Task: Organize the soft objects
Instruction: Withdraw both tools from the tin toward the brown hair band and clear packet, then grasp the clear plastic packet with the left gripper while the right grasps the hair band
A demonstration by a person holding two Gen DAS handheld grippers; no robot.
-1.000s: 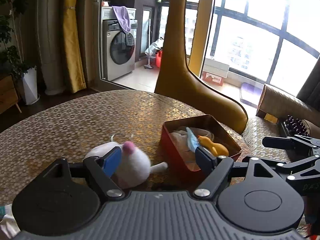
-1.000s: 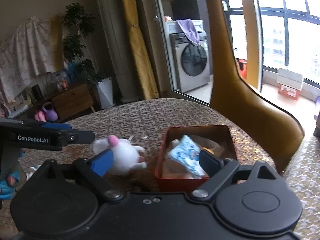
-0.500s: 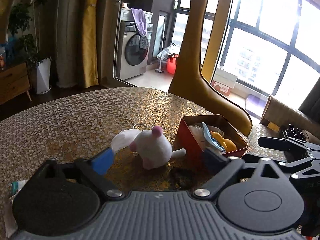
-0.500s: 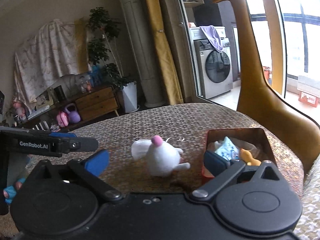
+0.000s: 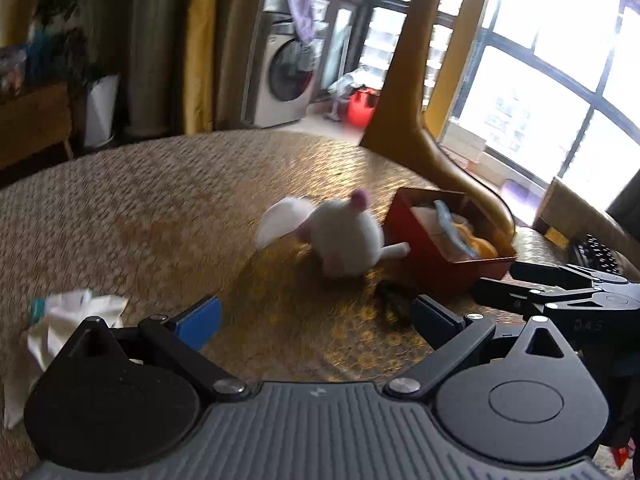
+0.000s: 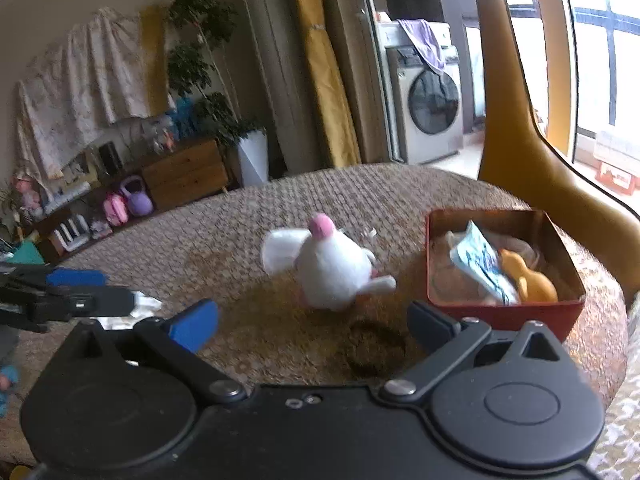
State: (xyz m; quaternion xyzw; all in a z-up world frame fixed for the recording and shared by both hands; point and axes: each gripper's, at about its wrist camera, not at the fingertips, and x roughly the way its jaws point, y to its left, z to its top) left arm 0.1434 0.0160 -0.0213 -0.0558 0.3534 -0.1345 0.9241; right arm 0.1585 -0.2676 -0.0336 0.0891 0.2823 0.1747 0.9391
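Backing off from white fluffy plush mouse (image 6: 332, 270), now farther; both claws (image 5: 316, 316) (image 6: 312, 322) gaping, empty; red tin box (image 6: 500, 314) awaiting it.

I am seeing my left gripper (image 5: 316, 320) hanging wide apart over the table (image 5: 160, 208), the white plush (image 5: 344, 240) lying just beside the red box (image 5: 436, 256).

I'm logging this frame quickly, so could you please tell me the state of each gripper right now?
Left gripper: open, holding nothing, back from the white plush toy.
Right gripper: open, holding nothing.
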